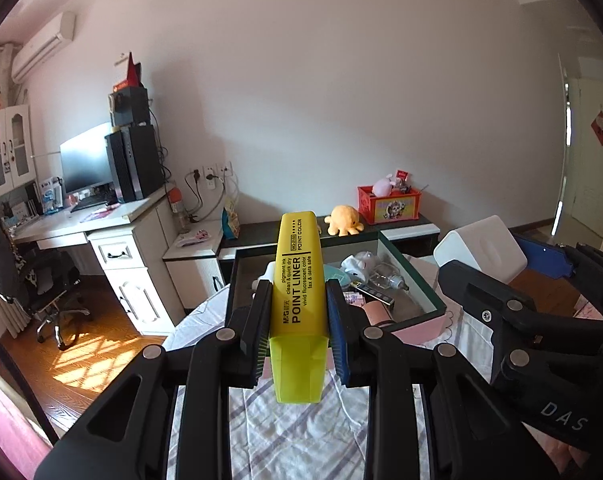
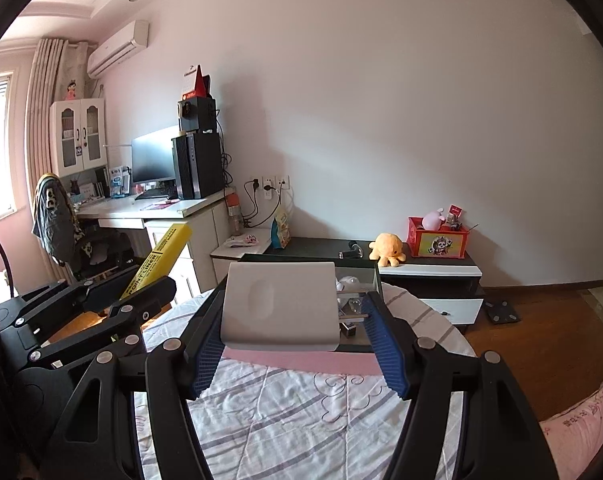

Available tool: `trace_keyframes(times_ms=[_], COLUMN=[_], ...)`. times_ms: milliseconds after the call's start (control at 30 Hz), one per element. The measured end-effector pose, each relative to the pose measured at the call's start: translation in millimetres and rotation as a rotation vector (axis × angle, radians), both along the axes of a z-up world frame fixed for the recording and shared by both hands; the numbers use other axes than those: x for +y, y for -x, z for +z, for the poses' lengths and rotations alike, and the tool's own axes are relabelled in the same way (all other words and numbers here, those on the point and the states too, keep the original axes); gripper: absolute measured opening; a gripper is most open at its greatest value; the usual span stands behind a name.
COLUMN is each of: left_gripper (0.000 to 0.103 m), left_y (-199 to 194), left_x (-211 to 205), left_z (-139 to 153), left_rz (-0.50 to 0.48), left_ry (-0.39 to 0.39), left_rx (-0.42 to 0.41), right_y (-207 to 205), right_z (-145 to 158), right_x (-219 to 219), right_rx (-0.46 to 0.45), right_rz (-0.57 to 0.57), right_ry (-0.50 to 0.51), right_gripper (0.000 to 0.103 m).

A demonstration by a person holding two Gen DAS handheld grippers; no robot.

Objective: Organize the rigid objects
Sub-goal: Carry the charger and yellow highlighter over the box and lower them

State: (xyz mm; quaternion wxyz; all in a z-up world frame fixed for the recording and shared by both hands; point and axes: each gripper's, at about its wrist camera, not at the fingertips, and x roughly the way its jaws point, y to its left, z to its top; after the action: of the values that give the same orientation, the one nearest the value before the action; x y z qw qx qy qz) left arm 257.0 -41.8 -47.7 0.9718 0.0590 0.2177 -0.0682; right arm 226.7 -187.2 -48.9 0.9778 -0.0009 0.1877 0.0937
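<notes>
My left gripper (image 1: 299, 292) is shut on a yellow highlighter pen (image 1: 299, 280), held upright above the bed; the pen also shows in the right wrist view (image 2: 157, 260). My right gripper (image 2: 293, 316) is shut on a white rounded box (image 2: 279, 306), which also shows at the right of the left wrist view (image 1: 481, 248). Beyond both stands an open pink-sided storage box (image 1: 415, 326) with a dark rim, holding several small items: a white plush, a glass bottle, a dark flat case. Both grippers hover near its front edge.
The bed has a white quilt with purple stripes (image 2: 301, 408). Behind it is a low dark cabinet (image 2: 429, 266) with an orange octopus plush (image 2: 386, 249) and a red crate (image 2: 437, 242). A desk with monitor and PC (image 2: 169, 168) stands at left.
</notes>
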Motion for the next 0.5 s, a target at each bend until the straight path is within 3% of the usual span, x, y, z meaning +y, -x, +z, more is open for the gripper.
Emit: trace_keyframes(times_ms=[267, 500], left_gripper=[0.027, 0.027], left_y=[-137.9, -211.2], left_x=[-5.2, -13.0], left_z=[-34.7, -73.4], left_rz=[-0.003, -0.007], left_ry=[-0.019, -0.045], left_rx=[0.196, 0.327], right_y=[-132.8, -210.5], right_z=[-30.7, -69.6], right_x=[-4.0, -9.3], right_rx=[0.156, 0.275], right_rz=[0.028, 0.007], right_ry=[0.013, 0.04], right_gripper=[0.067, 0.067])
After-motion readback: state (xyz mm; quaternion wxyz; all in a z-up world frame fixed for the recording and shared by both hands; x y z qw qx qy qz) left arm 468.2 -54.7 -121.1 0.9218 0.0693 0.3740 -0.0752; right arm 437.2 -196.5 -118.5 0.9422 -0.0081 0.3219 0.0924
